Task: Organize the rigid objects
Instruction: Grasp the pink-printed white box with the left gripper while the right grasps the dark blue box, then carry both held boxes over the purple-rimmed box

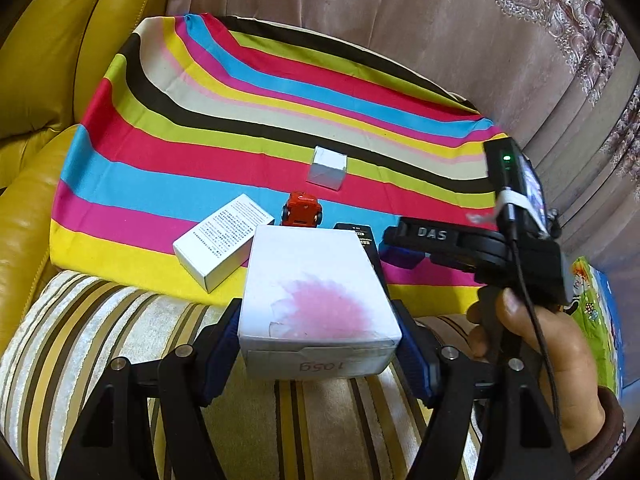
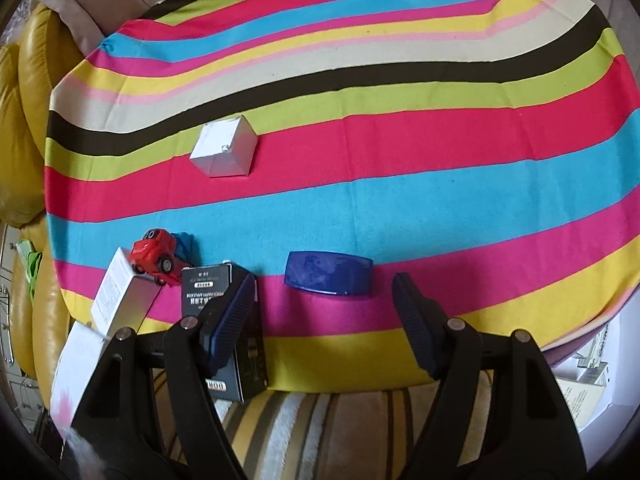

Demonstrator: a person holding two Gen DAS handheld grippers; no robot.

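The left gripper (image 1: 320,344) gripped a white box (image 1: 316,300) with a pink blotch on its lid, both pads pressed to its sides, held above a striped cushion (image 1: 120,340). The right gripper (image 2: 324,320) hung released, its jaws apart and holding nothing, over the near edge of a striped cloth (image 2: 360,160). With the black box (image 2: 224,320) as landmark: it lay just behind the right gripper's left finger (image 2: 228,316), a blue case (image 2: 328,272) lay to its right, a red toy car (image 2: 156,256) to its left and slightly beyond, touching a long white carton (image 2: 120,296), and a small white cube (image 2: 224,148) sat well beyond it on the cloth. A hand (image 1: 552,352) held the right gripper's handle.
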